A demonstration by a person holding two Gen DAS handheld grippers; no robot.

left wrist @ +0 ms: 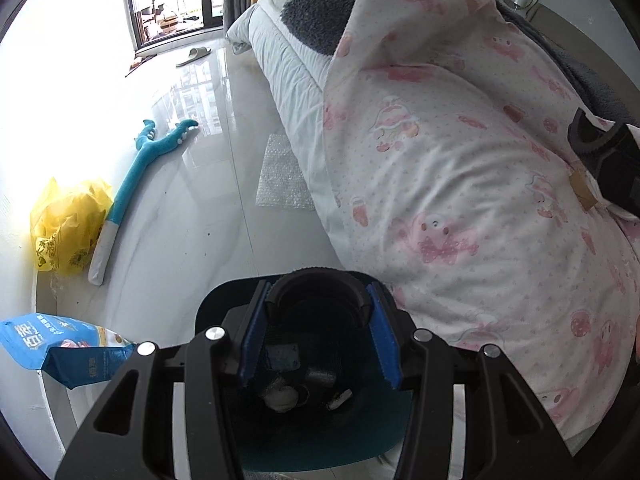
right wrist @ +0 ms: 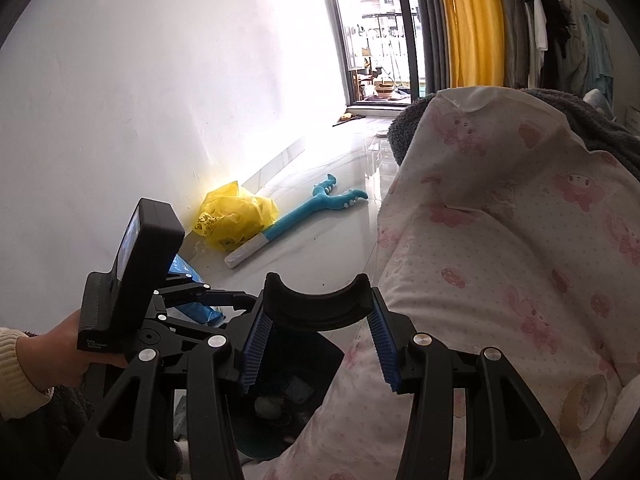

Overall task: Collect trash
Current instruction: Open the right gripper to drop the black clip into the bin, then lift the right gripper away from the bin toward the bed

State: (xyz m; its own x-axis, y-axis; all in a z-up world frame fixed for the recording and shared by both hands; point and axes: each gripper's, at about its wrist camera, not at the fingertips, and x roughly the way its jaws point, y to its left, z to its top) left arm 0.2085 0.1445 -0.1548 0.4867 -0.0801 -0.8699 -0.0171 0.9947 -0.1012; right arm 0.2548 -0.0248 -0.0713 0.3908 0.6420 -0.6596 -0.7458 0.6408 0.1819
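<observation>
Low in the left wrist view, the left gripper (left wrist: 320,340) hangs over a dark bin (left wrist: 280,440) on the floor (left wrist: 192,220), fingers (left wrist: 252,340) spread apart and holding nothing. Inside the bin, just past the fingertips, lie a crumpled white wad (left wrist: 282,396) and a small white scrap (left wrist: 339,398), with a blue-grey packet (left wrist: 285,358) above them. The bin stands against the edge of a pink-printed quilt (left wrist: 460,200) that fills the right half of the frame.

In the right wrist view the right gripper (right wrist: 318,340) sits at lower centre, fingers (right wrist: 256,352) likewise apart and empty, pointed at the same bin (right wrist: 256,440), whose white wad (right wrist: 267,407) shows between the fingers. The quilt (right wrist: 500,280) overlaps the bin's right side. At lower left a hand (right wrist: 60,356) in a cream cuff grips the handle of the other gripper (right wrist: 132,272), tilted forward over the bin.

On the floor (right wrist: 320,240) beyond the fingers lie more items: a yellow plastic bag (left wrist: 68,228) against the wall at mid left, a blue plush stick (left wrist: 132,196) touching it, a blue snack bag (left wrist: 64,348) at lower left, and a sheet of bubble wrap (left wrist: 280,176) by the bed edge at centre.
</observation>
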